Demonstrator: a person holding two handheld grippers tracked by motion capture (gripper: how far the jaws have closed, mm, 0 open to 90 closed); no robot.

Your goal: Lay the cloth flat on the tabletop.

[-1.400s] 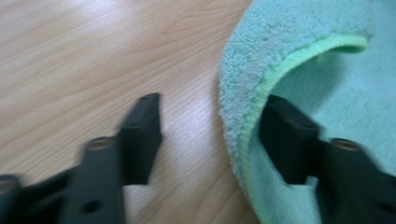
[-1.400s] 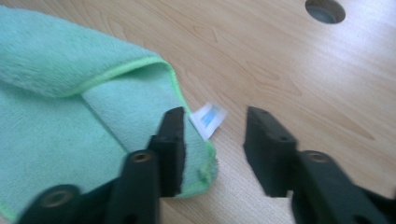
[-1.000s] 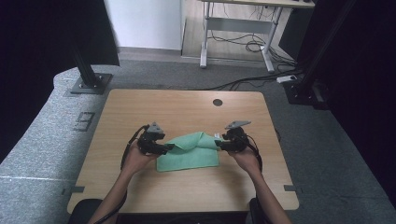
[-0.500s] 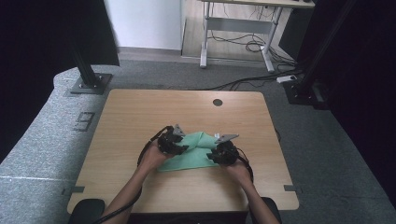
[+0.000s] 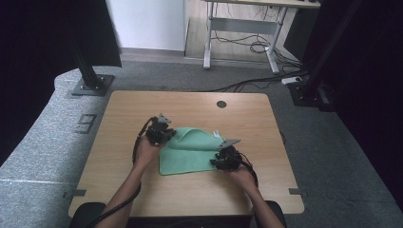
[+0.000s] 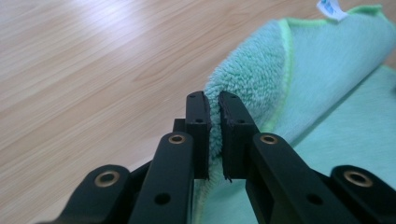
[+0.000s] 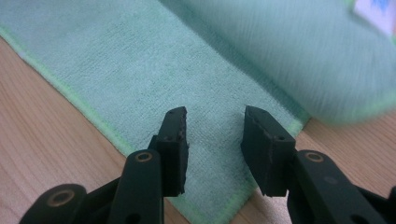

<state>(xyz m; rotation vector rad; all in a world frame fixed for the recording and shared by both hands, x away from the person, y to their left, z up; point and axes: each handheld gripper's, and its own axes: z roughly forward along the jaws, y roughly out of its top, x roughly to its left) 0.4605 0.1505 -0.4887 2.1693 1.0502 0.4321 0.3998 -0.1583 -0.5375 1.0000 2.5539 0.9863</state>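
A: Where does the green cloth (image 5: 190,152) lie?

B: It lies on the bench (image 5: 123,109), near the middle and toward the person's side, between the two hands. Its far part is turned up and over, so a fold rises at the far left corner.

A: Which tongs have it?

B: The left tongs (image 6: 214,126) do. In the left gripper view the jaws are pressed together on the fluffy folded edge, with the pile squeezed between them. In the high view the left tongs (image 5: 159,132) sit at the cloth's far left corner.

A: And the right ones?

B: The right tongs (image 7: 214,144) stand apart, holding nothing. In the right gripper view they hover just above the near right corner of the flat layer, with the hemmed edge running under them and bare bench on either side. The high view puts the right tongs (image 5: 224,157) at the cloth's right edge.

A: So what does the coming move turn on?

B: Likely that corner. It lies directly under the parted jaws, so the right hand is the nearer one. The raised flap, blurred in that view, hangs just beyond them.

A: The arms?

B: Both forearms come in from the near side, the left reaching farther across the bench than the right.
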